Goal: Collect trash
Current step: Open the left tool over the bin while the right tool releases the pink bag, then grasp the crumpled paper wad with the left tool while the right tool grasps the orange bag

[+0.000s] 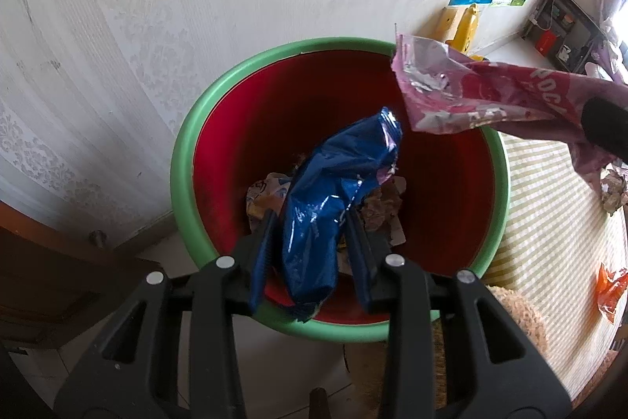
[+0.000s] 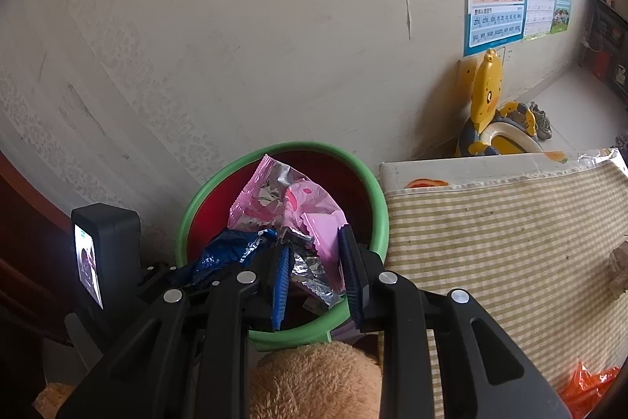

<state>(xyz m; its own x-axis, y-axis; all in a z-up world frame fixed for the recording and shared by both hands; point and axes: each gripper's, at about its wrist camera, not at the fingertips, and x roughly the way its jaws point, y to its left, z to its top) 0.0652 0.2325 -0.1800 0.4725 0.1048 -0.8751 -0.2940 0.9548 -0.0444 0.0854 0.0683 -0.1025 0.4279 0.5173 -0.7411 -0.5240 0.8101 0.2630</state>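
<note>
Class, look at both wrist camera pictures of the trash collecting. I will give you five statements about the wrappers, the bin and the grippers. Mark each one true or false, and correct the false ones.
1. The left gripper holds a blue wrapper above the bin. True.
2. The bin is blue inside with a yellow rim. False: it is red inside with a green rim.
3. The right gripper holds a pink wrapper. True.
4. The bin holds no trash yet. False: crumpled trash lies at its bottom.
5. An orange wrapper lies on the striped cloth. True.
</note>
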